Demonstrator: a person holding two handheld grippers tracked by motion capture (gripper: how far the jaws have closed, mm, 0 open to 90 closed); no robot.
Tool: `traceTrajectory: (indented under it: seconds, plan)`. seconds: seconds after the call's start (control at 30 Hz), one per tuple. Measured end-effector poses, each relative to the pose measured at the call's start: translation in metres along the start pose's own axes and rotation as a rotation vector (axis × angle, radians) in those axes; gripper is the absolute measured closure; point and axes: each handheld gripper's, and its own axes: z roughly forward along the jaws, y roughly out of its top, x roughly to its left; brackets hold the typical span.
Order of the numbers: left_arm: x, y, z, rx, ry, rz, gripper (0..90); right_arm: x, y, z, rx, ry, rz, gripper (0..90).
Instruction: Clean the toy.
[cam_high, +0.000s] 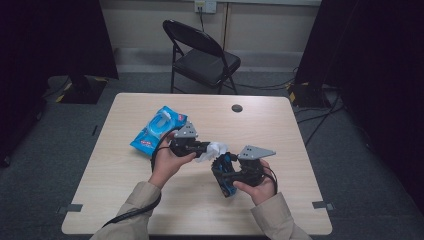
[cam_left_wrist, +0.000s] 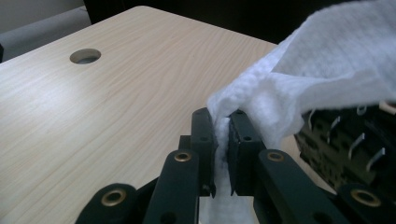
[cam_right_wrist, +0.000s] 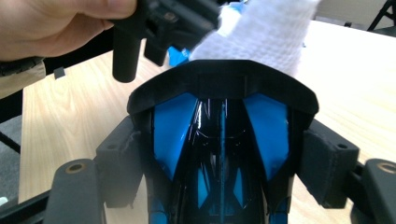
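Note:
My left gripper (cam_high: 205, 148) (cam_left_wrist: 222, 122) is shut on a white wipe (cam_high: 214, 150) (cam_left_wrist: 327, 60), which bunches up between its pads and fans out to the right. My right gripper (cam_high: 227, 176) (cam_right_wrist: 224, 154) grips a glossy black-and-blue mouse-like object (cam_high: 223, 172) (cam_right_wrist: 219, 135), one pad against each side. The wipe (cam_right_wrist: 266, 37) rests against the far top end of that object. In the left gripper view the object's black underside (cam_left_wrist: 345, 144) shows just below the wipe. In the right gripper view a hand (cam_right_wrist: 51, 23) holds the left gripper (cam_right_wrist: 163, 23) just beyond the object.
A blue pack of wipes (cam_high: 159, 129) lies on the wooden table (cam_high: 270, 125) behind the left hand. A round cable hole (cam_high: 237, 108) (cam_left_wrist: 85, 56) sits near the far edge. A black folding chair (cam_high: 202, 55) stands beyond the table.

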Motion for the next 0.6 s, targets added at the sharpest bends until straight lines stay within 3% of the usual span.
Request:
traceTrajectory:
  seconds: [0.33,0.6]
  plan:
    - [0.014,-0.021,-0.032,0.011,0.046,-0.004,82.7,-0.011,0.0,-0.01,-0.022,-0.042,0.021,25.7]
    - [0.016,-0.036,-0.04,0.038,0.048,0.003,82.6,-0.017,0.0,-0.017,-0.033,-0.059,0.035,25.7]
